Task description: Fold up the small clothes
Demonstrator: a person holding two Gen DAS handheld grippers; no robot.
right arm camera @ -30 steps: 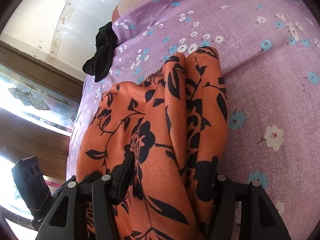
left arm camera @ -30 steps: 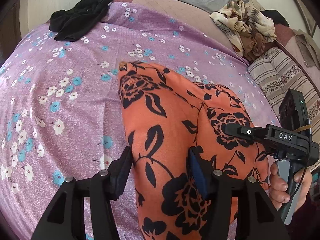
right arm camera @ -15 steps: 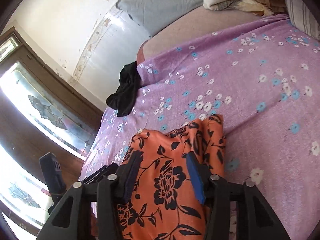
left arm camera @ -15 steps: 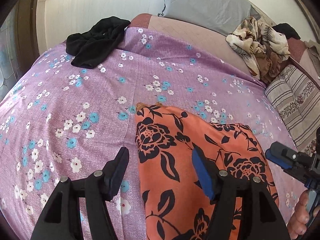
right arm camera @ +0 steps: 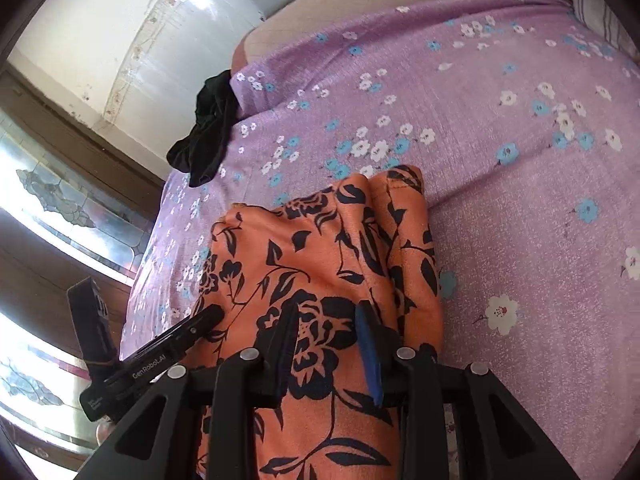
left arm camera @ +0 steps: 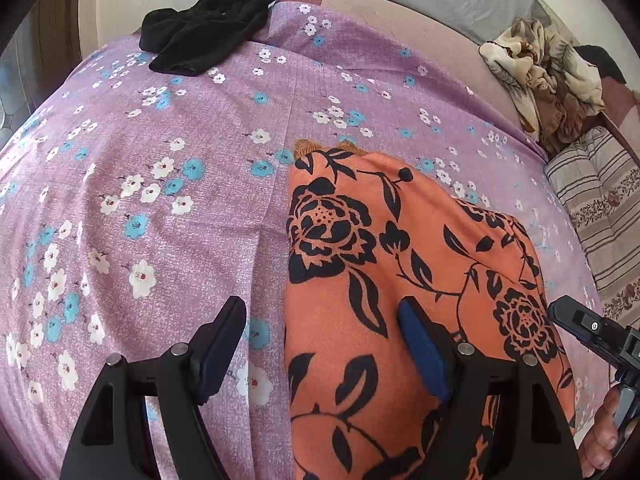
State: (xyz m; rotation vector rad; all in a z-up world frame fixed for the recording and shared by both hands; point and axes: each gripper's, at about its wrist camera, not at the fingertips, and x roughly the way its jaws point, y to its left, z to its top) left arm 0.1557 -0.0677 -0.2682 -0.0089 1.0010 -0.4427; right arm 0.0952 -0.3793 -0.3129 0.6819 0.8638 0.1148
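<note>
The orange floral garment (left arm camera: 400,280) lies folded on the bed's purple sheet (left arm camera: 160,200). Left gripper (left arm camera: 324,344): jaws opening, wide, straddling the garment's left edge without pressing it. Right gripper (right arm camera: 328,344): jaws closing over the garment, narrow gap; grip cannot be told.

We see our left gripper (left arm camera: 322,344) as matte black angular arms with silver round screws and dark blue pads. Our right gripper (right arm camera: 328,344) matches it, one pad (right arm camera: 370,360) bright blue. White "GenRobot.AI" lettering marks the left one's black body.
</note>
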